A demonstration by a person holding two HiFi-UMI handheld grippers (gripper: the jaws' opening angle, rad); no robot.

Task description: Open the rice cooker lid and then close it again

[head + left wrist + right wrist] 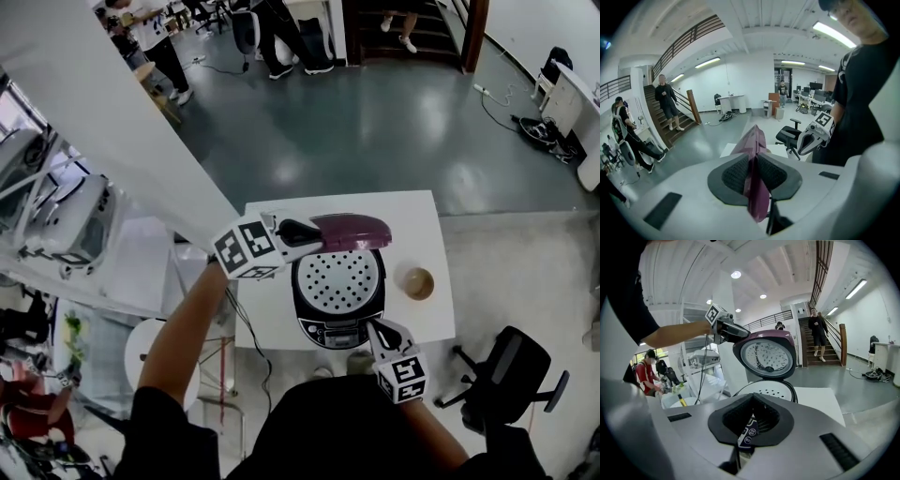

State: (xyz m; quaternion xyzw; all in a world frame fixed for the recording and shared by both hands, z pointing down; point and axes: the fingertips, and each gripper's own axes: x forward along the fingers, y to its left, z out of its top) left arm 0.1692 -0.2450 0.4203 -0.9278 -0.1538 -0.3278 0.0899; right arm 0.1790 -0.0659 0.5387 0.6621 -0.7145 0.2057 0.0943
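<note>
The black rice cooker stands on a white table with its purple lid raised. Its perforated inner plate is exposed. My left gripper is shut on the lid's left edge, and in the left gripper view the purple lid runs straight between the pads of the left gripper. My right gripper is shut, its tips at the cooker's front control panel. From the right gripper I see the lid's underside above the pot, with the left gripper on the lid.
A brown cup sits on the table right of the cooker. A black office chair stands at the table's right front. White shelving lies to the left. People stand far back on the grey floor and on the stairs.
</note>
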